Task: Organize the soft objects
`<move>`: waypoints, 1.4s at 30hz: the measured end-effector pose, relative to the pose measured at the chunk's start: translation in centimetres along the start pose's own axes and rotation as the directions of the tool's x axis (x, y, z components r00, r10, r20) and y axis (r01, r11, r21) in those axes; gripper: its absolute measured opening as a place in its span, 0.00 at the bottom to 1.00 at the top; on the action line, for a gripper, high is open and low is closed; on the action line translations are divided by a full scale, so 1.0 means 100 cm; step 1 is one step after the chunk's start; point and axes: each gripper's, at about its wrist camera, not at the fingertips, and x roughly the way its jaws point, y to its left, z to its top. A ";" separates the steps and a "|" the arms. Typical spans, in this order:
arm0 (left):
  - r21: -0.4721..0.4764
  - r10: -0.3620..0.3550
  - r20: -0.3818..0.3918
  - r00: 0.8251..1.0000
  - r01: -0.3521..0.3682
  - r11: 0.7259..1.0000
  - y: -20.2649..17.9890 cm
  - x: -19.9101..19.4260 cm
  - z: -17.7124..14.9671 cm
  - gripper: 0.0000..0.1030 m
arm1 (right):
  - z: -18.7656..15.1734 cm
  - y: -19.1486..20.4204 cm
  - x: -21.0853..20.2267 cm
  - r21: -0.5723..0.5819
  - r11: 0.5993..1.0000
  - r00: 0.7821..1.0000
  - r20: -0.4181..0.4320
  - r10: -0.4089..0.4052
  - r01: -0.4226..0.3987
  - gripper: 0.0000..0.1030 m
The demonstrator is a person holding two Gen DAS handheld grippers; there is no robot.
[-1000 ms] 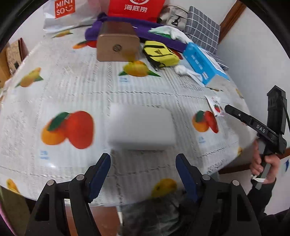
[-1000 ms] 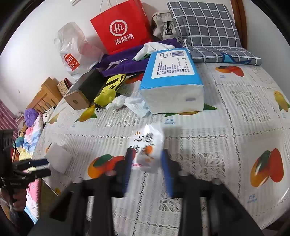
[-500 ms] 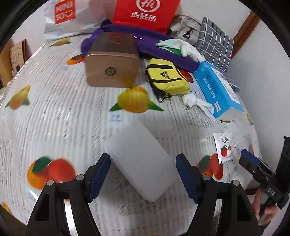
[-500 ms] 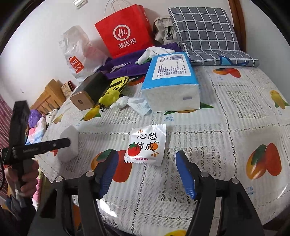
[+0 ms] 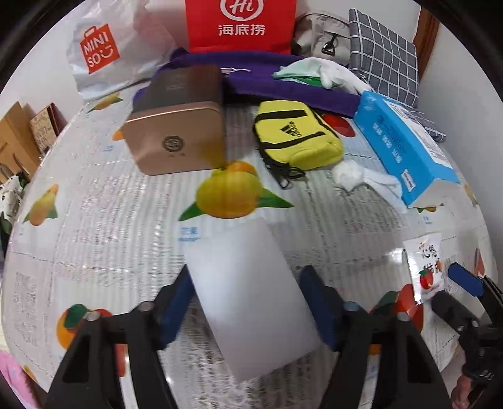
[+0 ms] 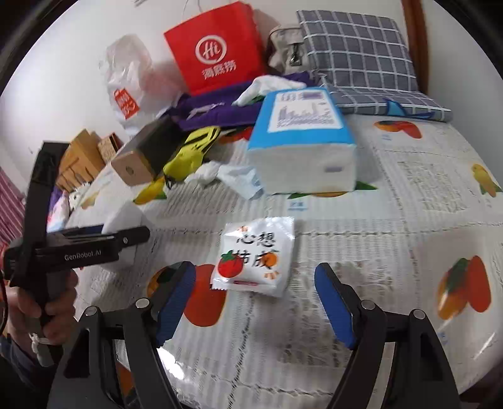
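On the tablecloth (image 5: pixel 94 220), left gripper (image 5: pixel 248 302) pinches the sponge (image 5: pixel 248 295); right gripper (image 6: pixel 254 299) spread.

A home bedroom: a fruit-print cover (image 6: pixel 408 195), checked pillow (image 6: pixel 358 53) and shopping bags (image 5: pixel 240 25) against the wall.

2 close, somewhat blurred wrist views over 1 shared tablecloth (image 5: pixel 94 220)
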 end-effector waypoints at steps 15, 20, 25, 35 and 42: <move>-0.076 -0.090 -0.004 0.996 0.089 0.993 0.036 -0.009 -0.007 0.56 | -0.001 0.007 0.015 -0.070 0.986 0.987 0.048 -0.151 0.154 0.42; -0.080 -0.090 0.006 0.996 0.090 0.993 0.039 -0.015 -0.003 0.56 | 0.003 0.003 0.005 -0.050 0.993 0.994 0.050 -0.102 0.105 0.42; -0.069 -0.099 0.030 0.995 0.101 0.992 0.040 -0.024 0.006 0.56 | 0.011 0.003 -0.010 -0.040 0.997 0.995 0.076 -0.067 0.070 0.42; -0.051 -0.112 0.080 0.990 0.117 0.992 0.037 -0.040 0.032 0.56 | 0.042 0.012 -0.034 -0.073 0.995 0.991 0.122 -0.056 0.065 0.42; -0.030 -0.111 0.118 0.987 0.115 0.993 0.038 -0.052 0.058 0.56 | 0.078 0.023 -0.035 -0.097 0.994 0.992 0.120 -0.042 0.054 0.43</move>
